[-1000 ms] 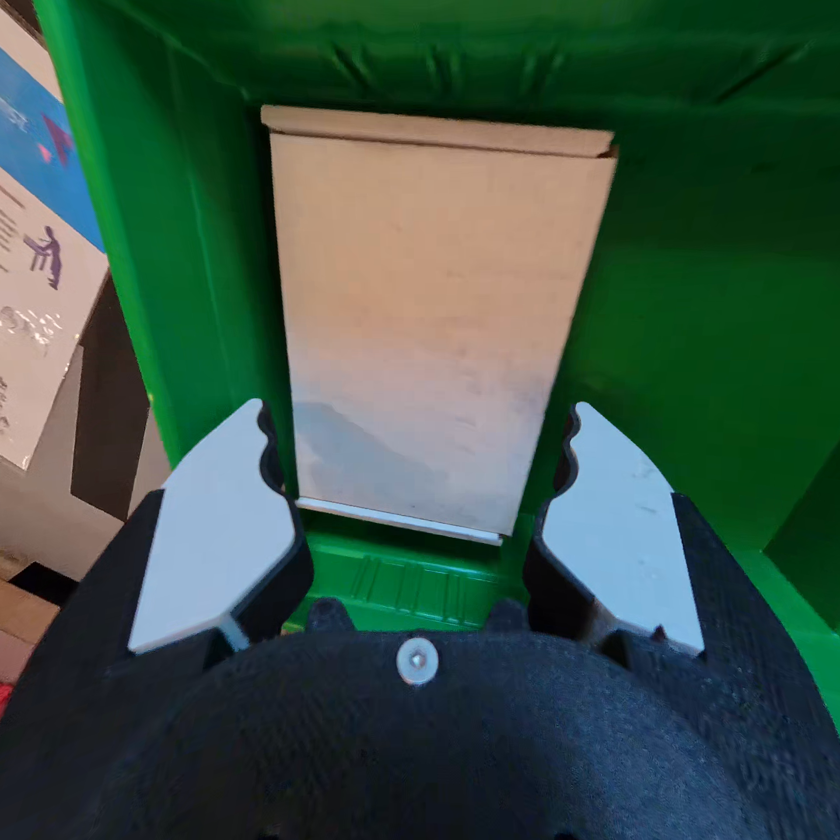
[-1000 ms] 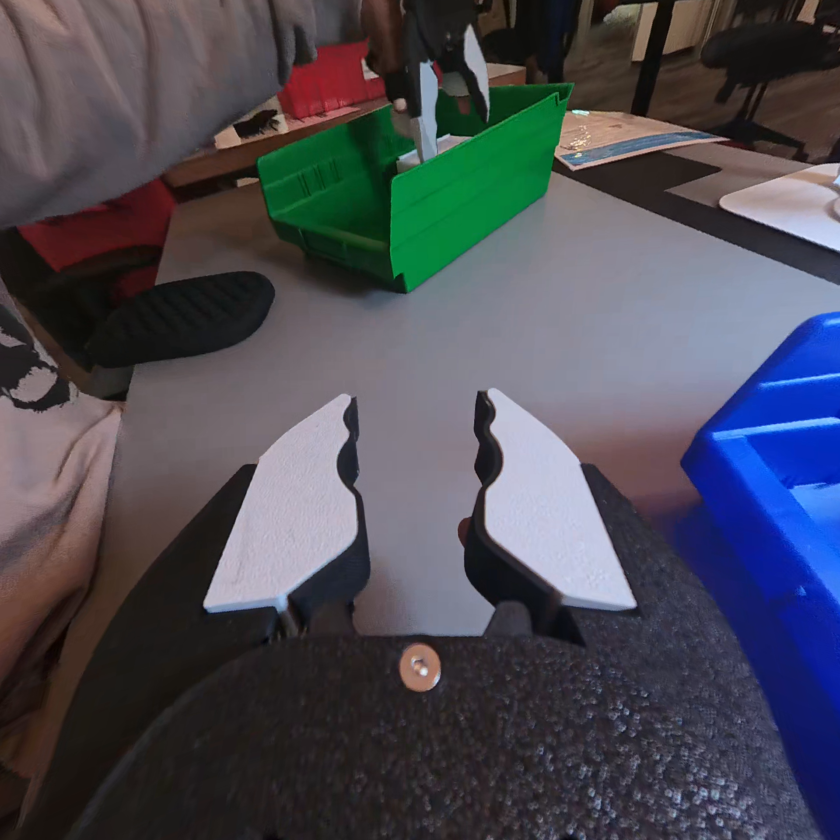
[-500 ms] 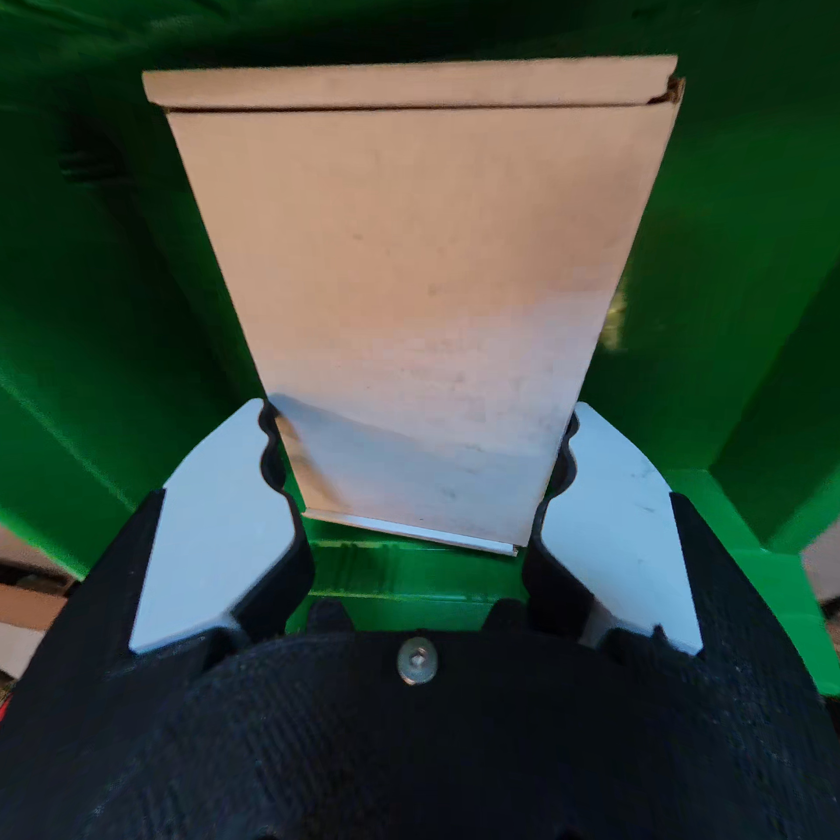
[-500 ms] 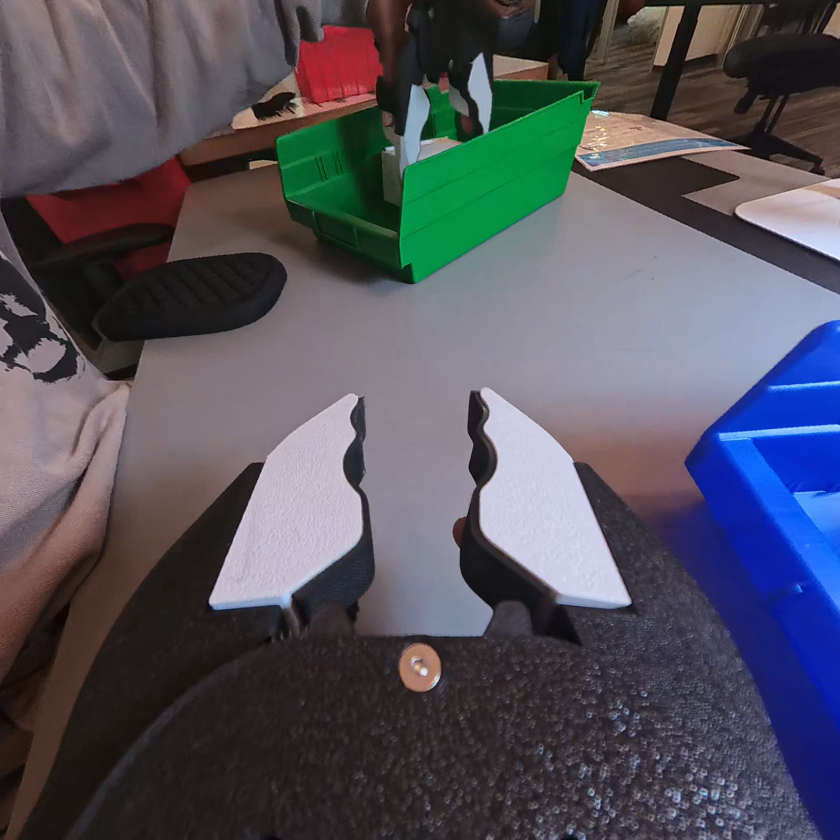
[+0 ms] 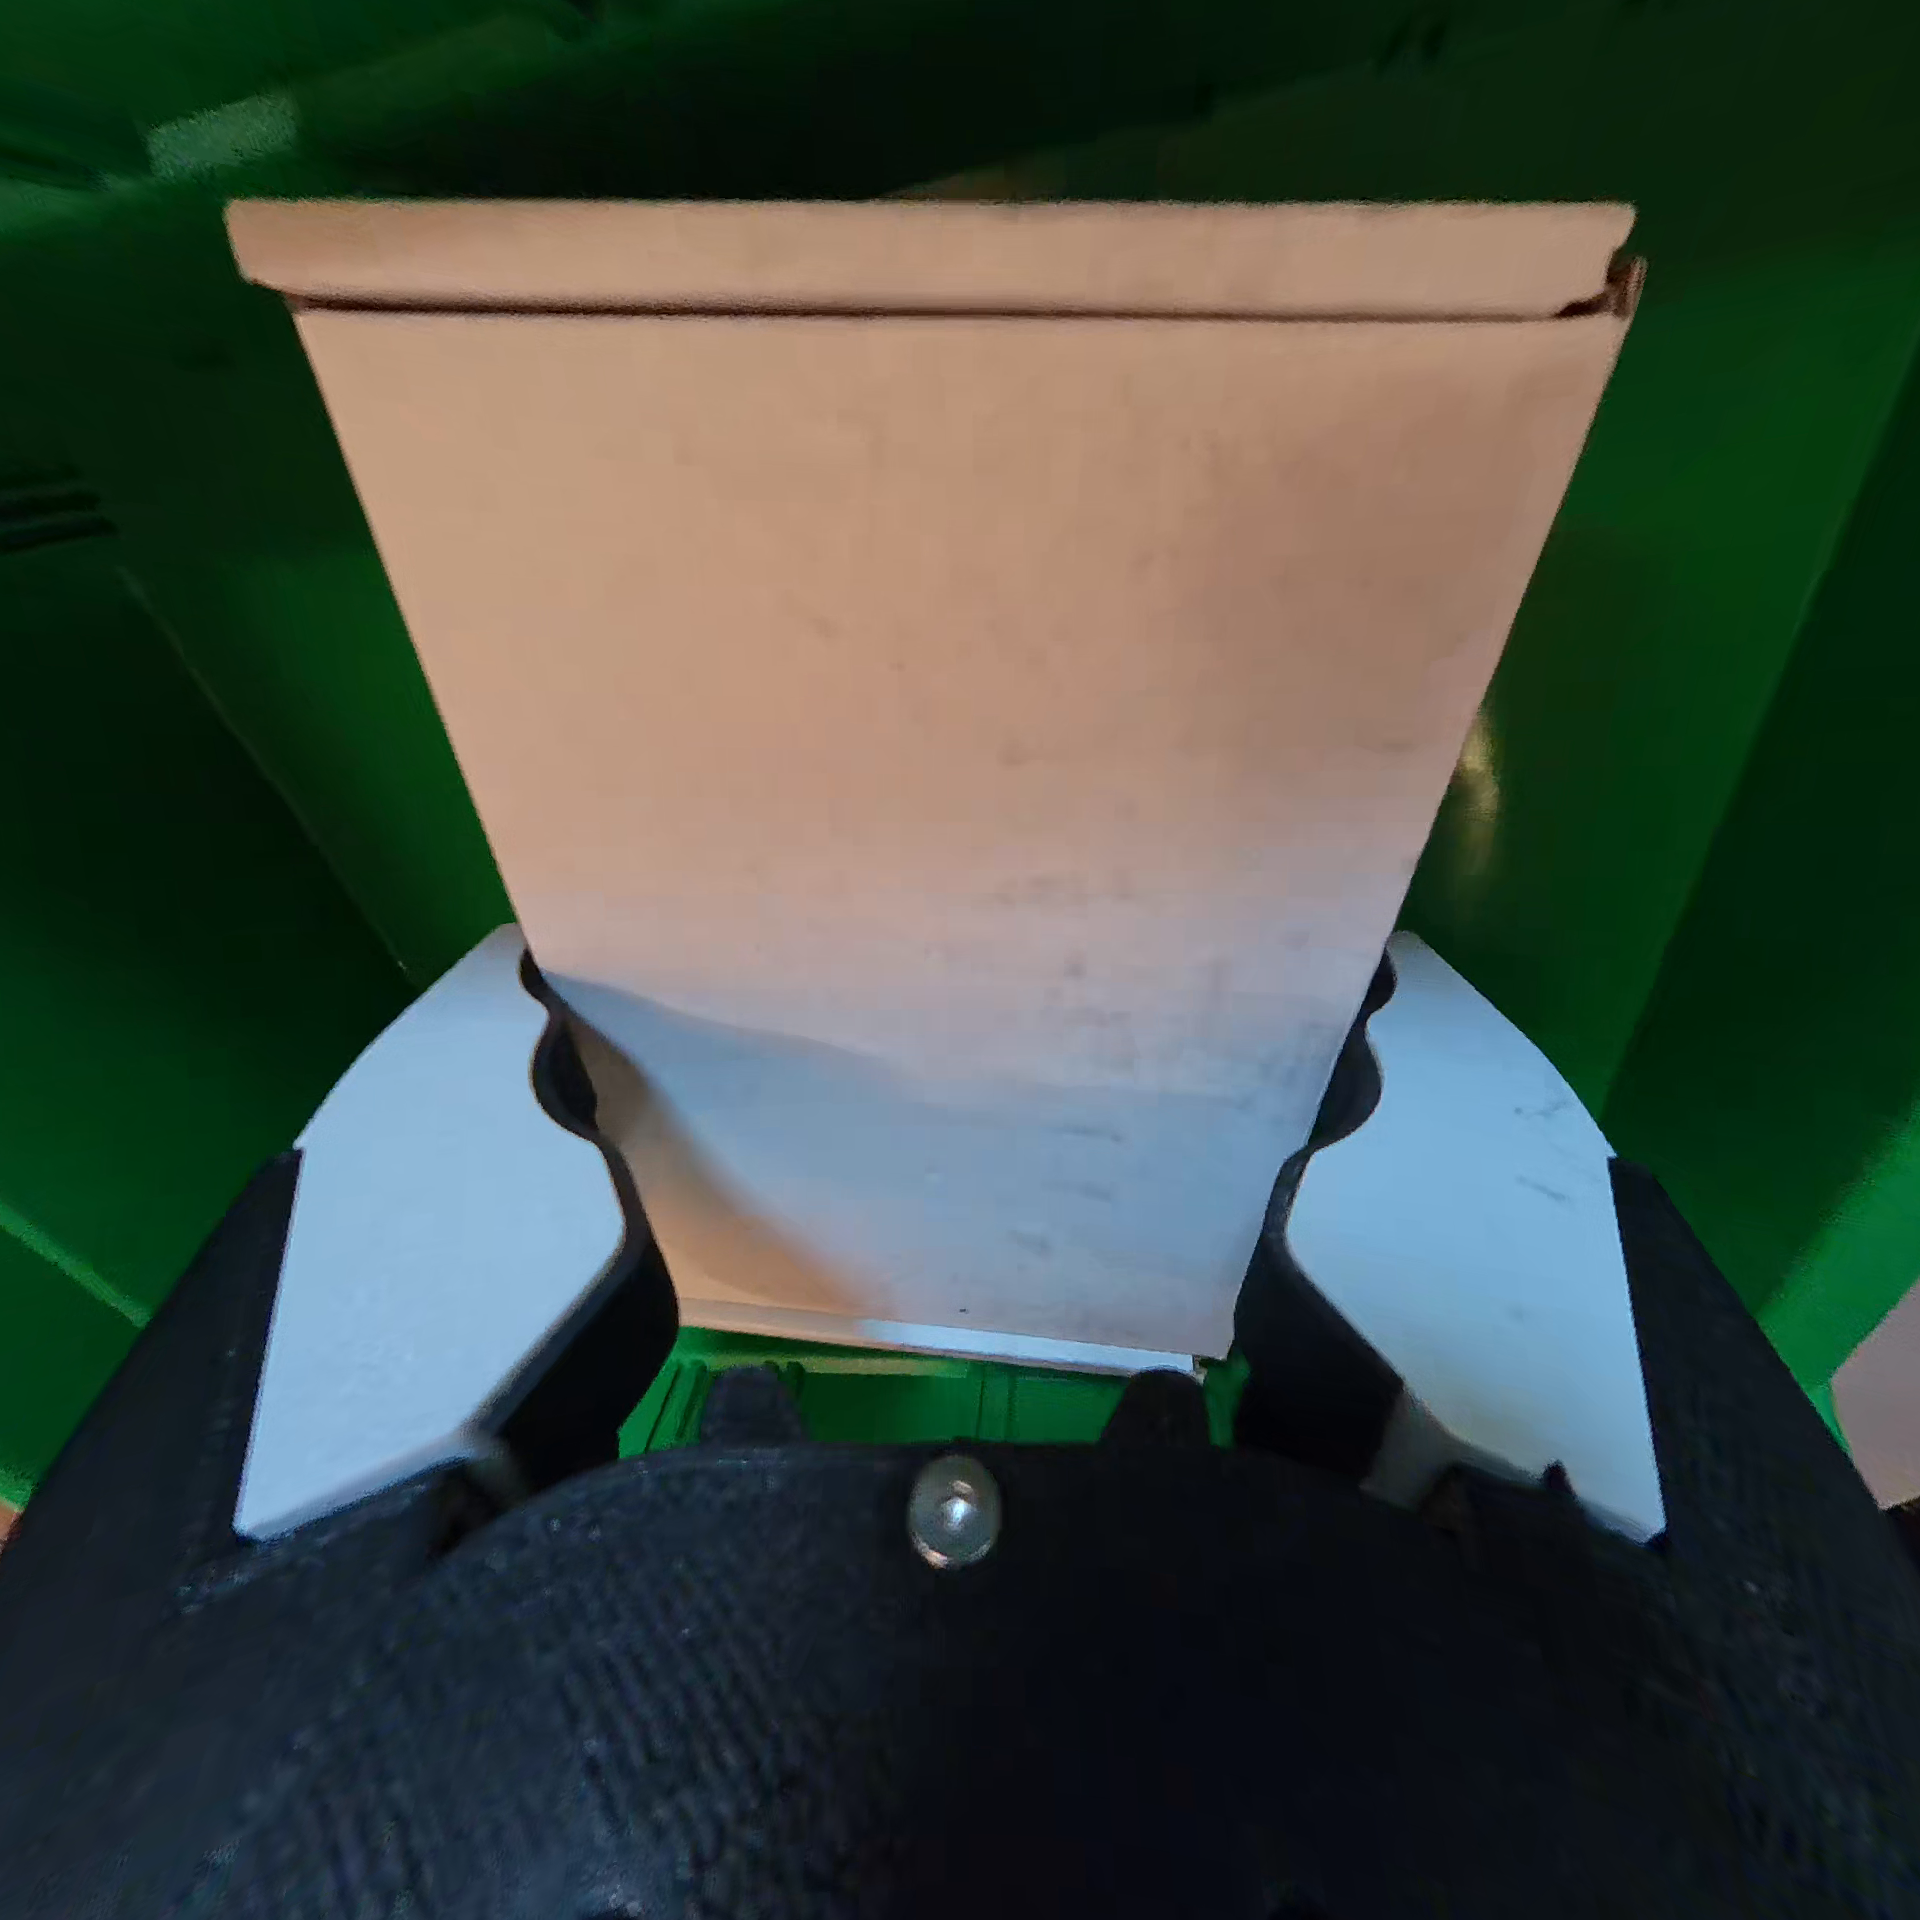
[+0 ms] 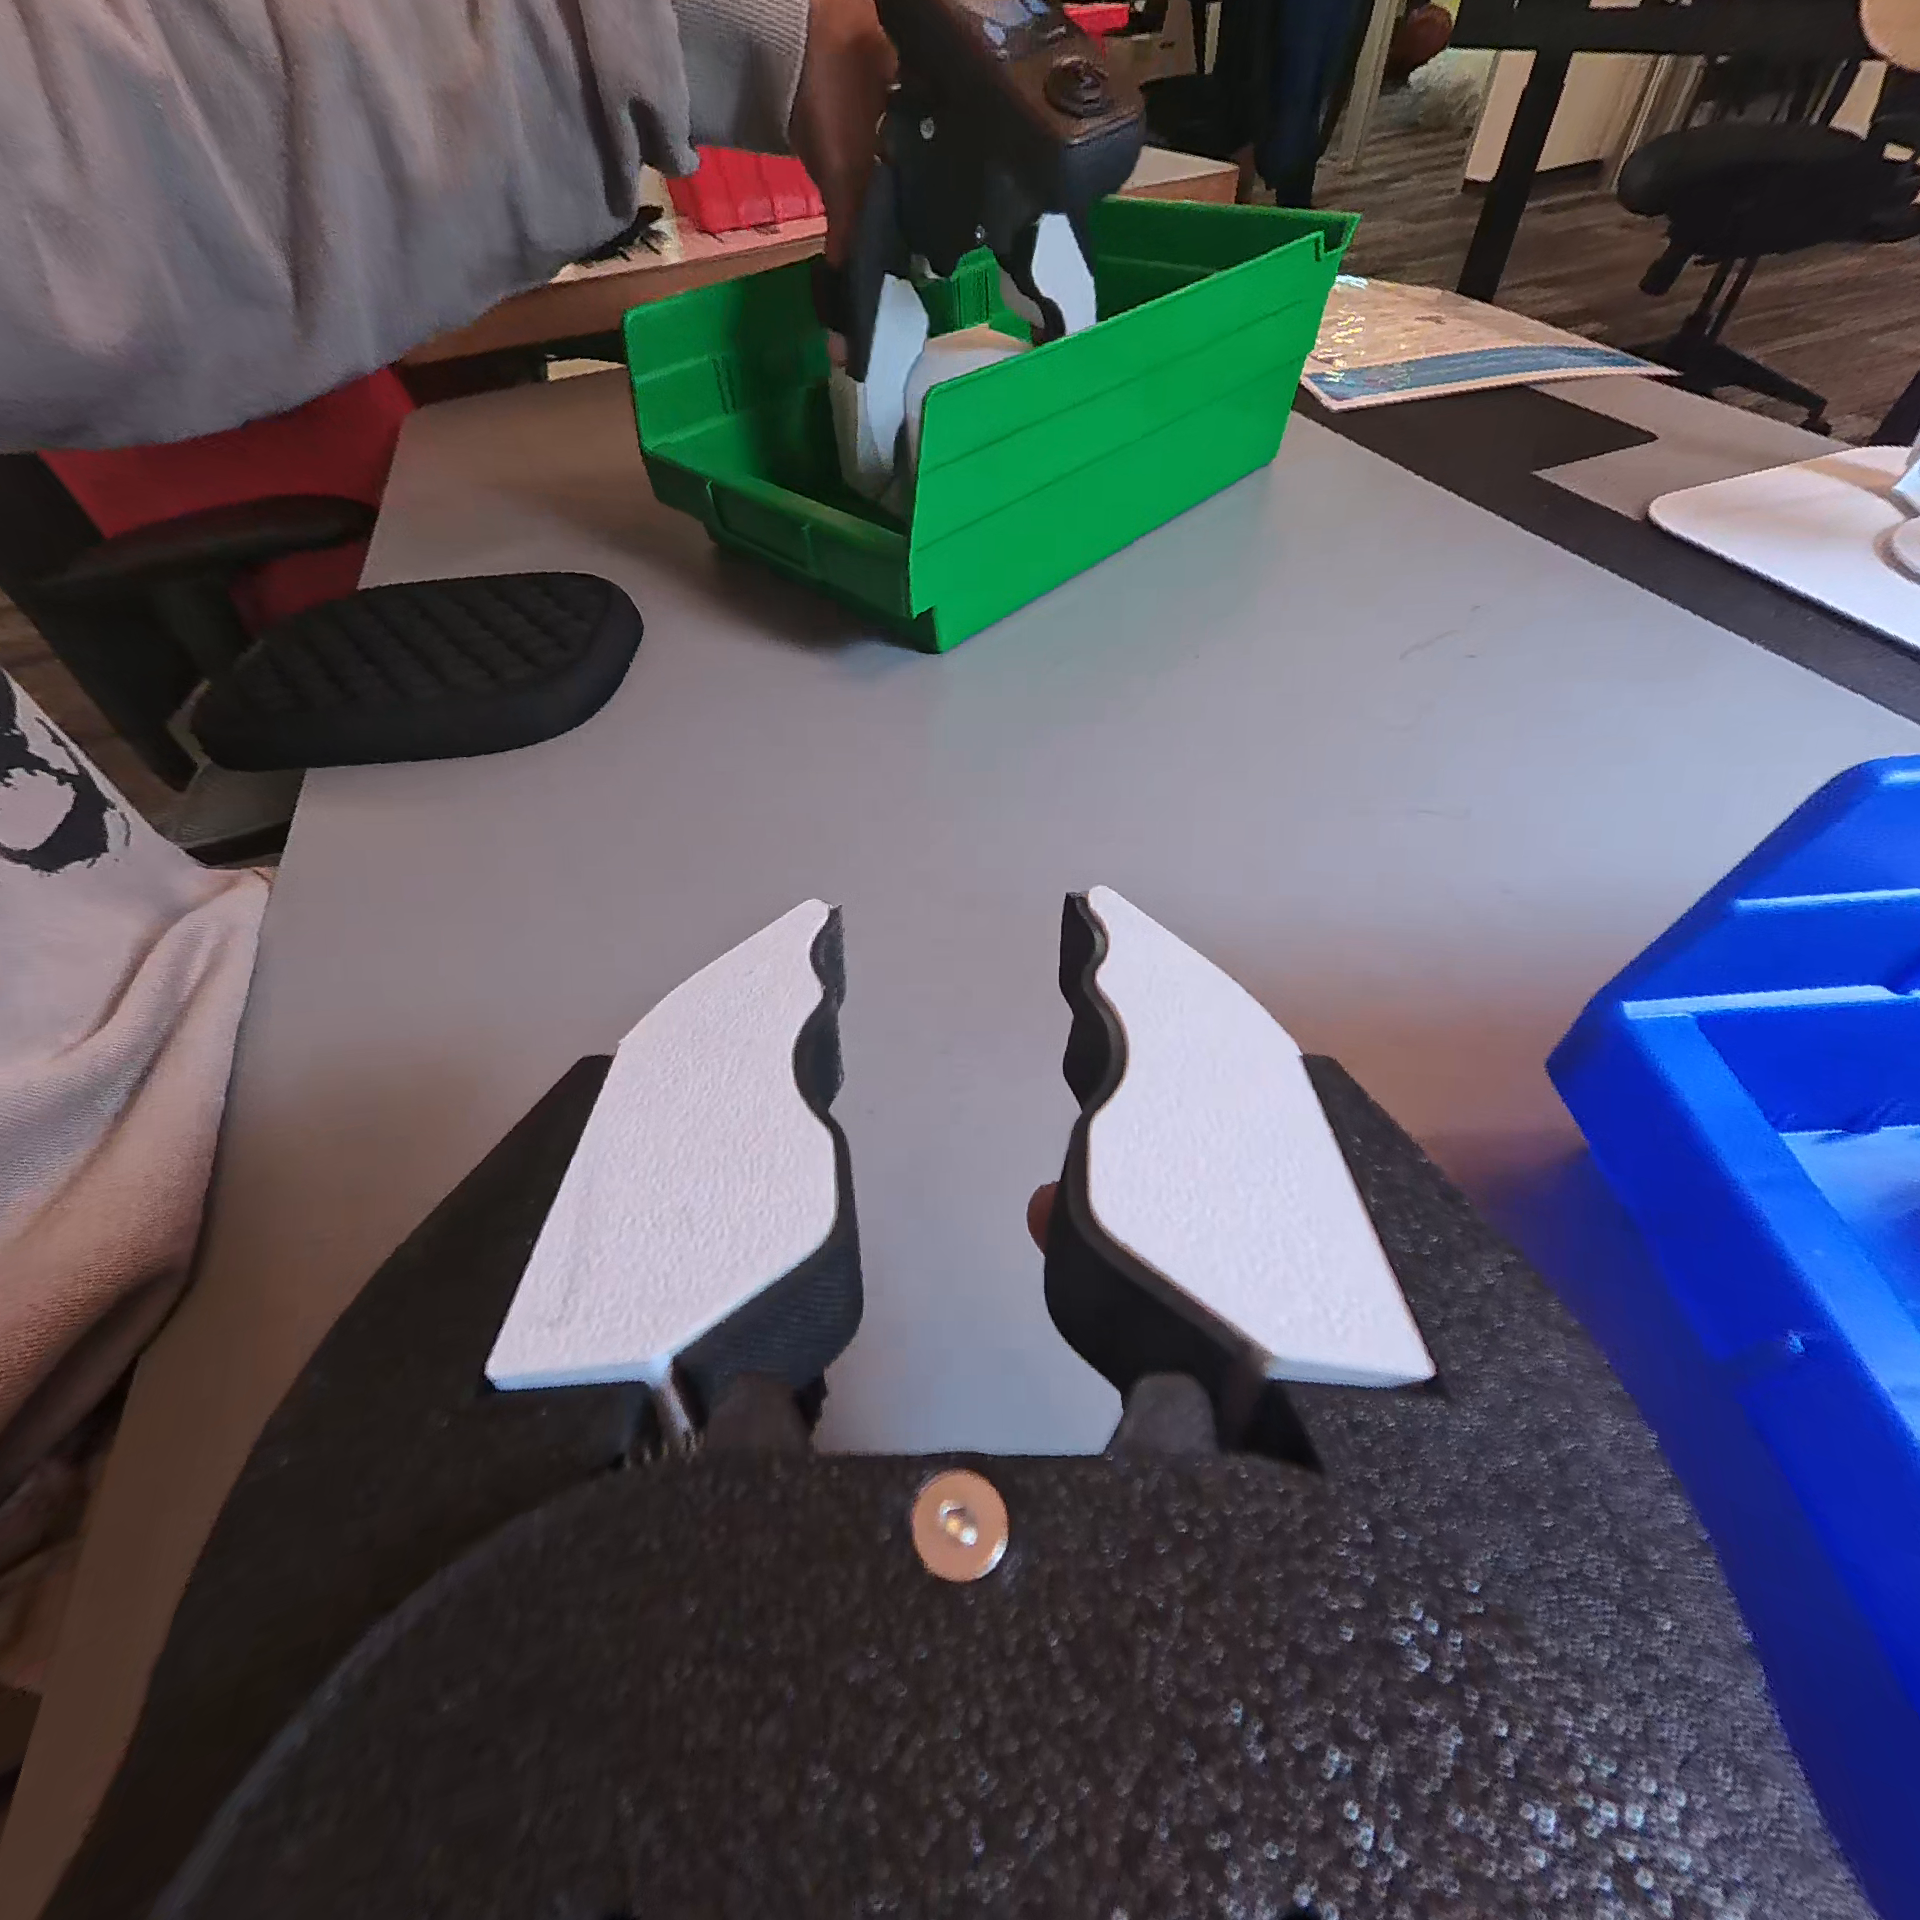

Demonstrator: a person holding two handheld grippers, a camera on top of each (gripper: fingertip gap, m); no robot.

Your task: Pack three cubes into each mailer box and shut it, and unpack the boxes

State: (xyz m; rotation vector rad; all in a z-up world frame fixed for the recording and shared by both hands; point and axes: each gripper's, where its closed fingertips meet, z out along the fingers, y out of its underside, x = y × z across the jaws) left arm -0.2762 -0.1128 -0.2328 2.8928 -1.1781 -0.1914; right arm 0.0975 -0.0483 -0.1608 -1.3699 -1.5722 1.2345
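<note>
Grey table [image 6: 1195,748] is shown beneath the empty, parted right hand-held gripper [image 6: 951,920]; ahead, inside the green bin [image 6: 1101,468], the closed mailer box [image 5: 935,727] is clasped by the left hand-held gripper [image 5: 951,961].

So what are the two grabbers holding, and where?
The left gripper has its jaws on the two side edges of the closed mailer box, at its near end, inside the green bin. The right gripper holds nothing.
</note>
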